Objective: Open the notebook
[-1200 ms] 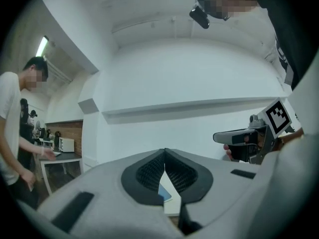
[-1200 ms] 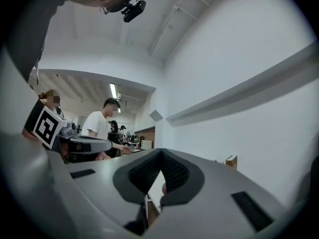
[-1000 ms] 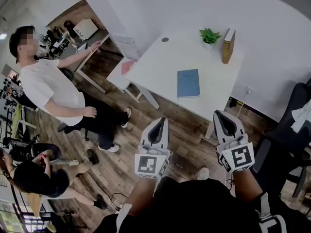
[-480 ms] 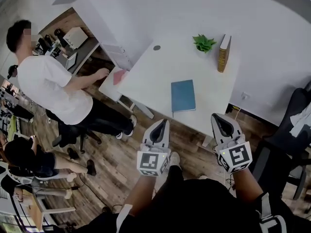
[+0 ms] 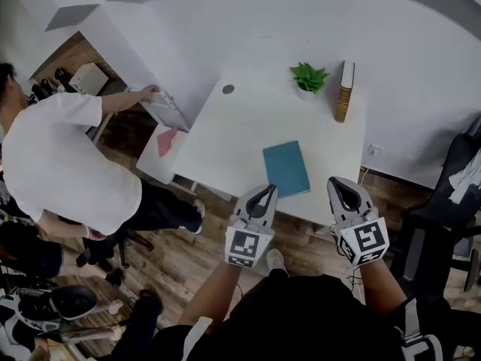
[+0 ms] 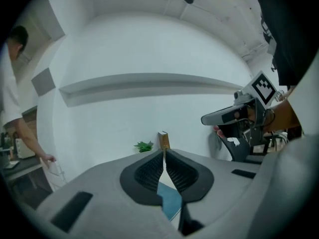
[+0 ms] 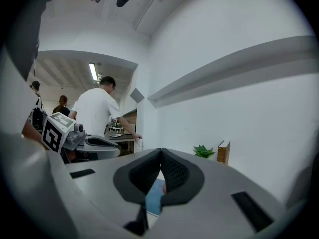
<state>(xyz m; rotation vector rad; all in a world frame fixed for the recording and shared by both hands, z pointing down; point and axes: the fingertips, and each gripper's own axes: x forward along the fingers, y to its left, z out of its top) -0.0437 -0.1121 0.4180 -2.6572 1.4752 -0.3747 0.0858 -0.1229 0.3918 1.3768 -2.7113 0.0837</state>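
Right gripper (image 7: 161, 151) jaws together, notebook (image 7: 154, 196) beyond

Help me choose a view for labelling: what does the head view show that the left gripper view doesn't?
Only the head view: the wooden floor, a reddish sheet on the side desk, the marker cube on the left gripper. Only the left gripper view: its pads close up, pressed together, nothing between them. Both: the closed blue notebook on the white table, the plant, the upright brown book, the right gripper, a person in white.
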